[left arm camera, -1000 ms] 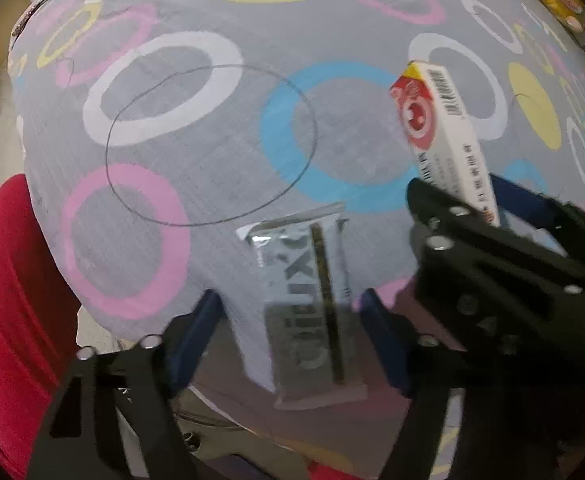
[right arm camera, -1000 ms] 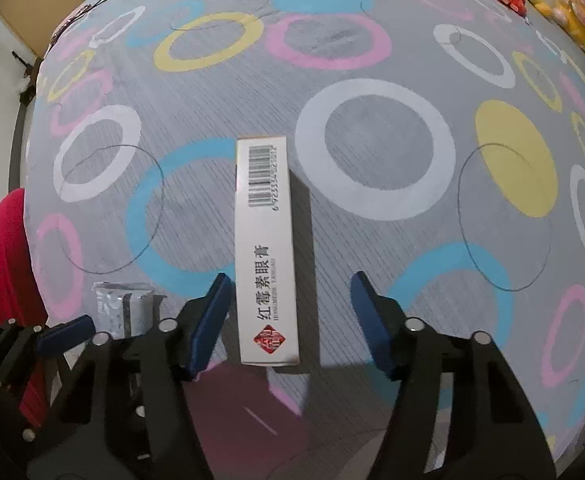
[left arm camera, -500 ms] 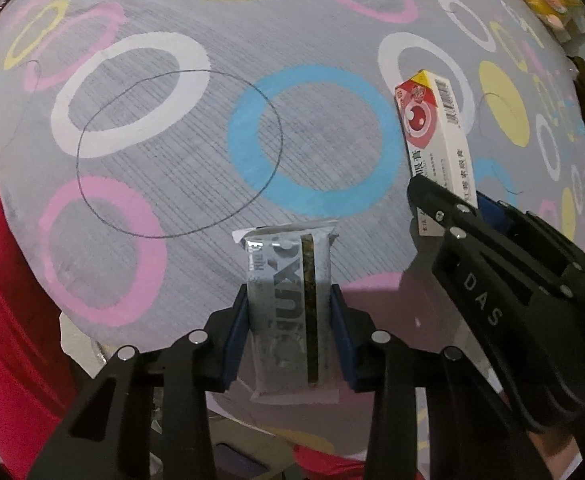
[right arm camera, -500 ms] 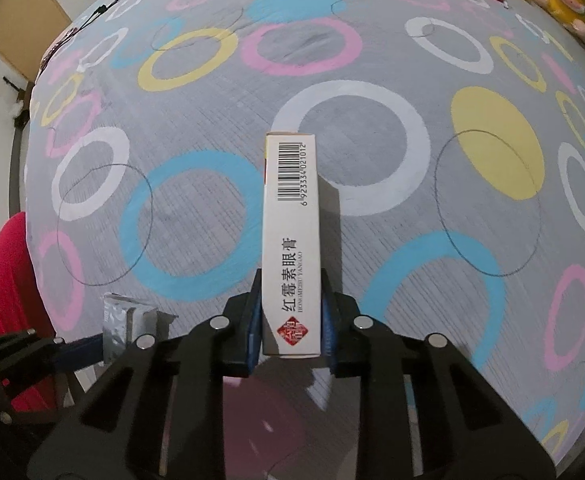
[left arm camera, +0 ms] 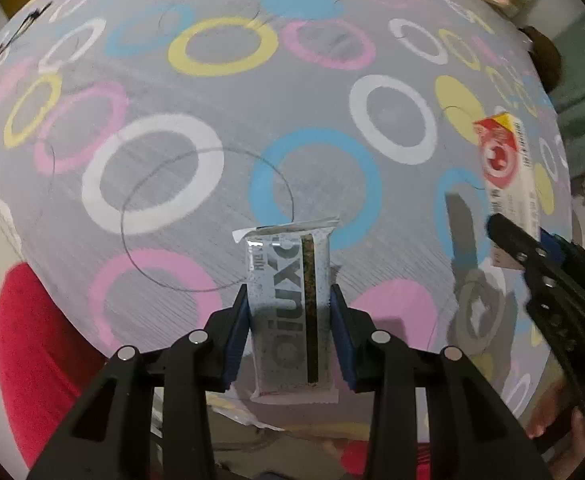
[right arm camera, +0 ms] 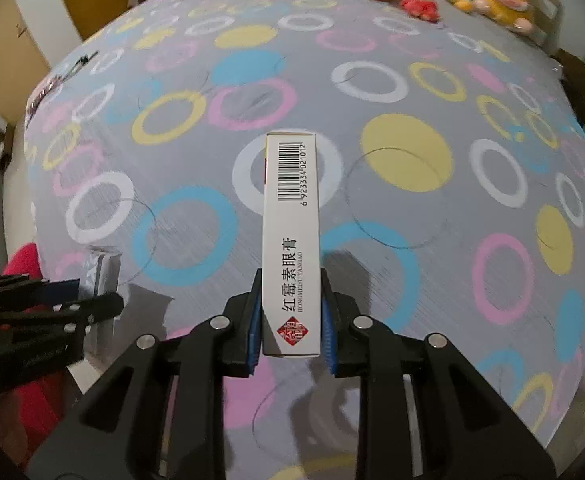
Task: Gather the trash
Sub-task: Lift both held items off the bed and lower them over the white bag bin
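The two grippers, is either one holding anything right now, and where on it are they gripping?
Left gripper pinches the silver wrapper by its long sides, near its lower half. Right gripper clamps the white box at its near end.

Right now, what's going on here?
A person is collecting trash off a bed with a gripper in each hand. The left gripper is shut on a silver wrapper, and the right gripper is shut on a small white box. Both pieces are clear of the ring-patterned bedsheet.
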A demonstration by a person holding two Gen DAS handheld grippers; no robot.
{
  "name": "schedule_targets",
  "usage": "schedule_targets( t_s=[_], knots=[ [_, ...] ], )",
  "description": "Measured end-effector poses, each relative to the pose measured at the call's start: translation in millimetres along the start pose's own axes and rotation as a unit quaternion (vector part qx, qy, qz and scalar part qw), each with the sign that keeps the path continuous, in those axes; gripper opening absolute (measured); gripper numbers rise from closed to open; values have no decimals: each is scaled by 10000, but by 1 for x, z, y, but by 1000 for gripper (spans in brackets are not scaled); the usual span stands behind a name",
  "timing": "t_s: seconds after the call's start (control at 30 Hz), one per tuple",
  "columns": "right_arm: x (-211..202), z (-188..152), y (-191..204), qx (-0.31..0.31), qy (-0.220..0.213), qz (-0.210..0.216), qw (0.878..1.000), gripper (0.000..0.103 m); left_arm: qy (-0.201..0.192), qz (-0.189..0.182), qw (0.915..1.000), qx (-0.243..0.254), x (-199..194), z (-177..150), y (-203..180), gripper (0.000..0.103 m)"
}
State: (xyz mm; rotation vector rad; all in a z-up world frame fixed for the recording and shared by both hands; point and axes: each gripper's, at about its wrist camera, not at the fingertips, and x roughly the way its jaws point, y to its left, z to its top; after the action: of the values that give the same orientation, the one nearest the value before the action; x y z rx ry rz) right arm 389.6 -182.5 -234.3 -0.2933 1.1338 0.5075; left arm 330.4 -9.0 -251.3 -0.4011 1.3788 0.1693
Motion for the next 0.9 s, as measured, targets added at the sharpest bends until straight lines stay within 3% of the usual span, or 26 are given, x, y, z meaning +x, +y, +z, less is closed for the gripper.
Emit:
schedule_targets(
  t_s=[0.43,0.9],
  knots=[
    [-67,-44,10,804,-542,-448,9943,24,-491,43,9935,1030,-32,-17,9,38],
    [-104,-98,64,1100,-893,-572,9883,24,-653,17,9854,1573,-51,-58,25,38]
  ],
)
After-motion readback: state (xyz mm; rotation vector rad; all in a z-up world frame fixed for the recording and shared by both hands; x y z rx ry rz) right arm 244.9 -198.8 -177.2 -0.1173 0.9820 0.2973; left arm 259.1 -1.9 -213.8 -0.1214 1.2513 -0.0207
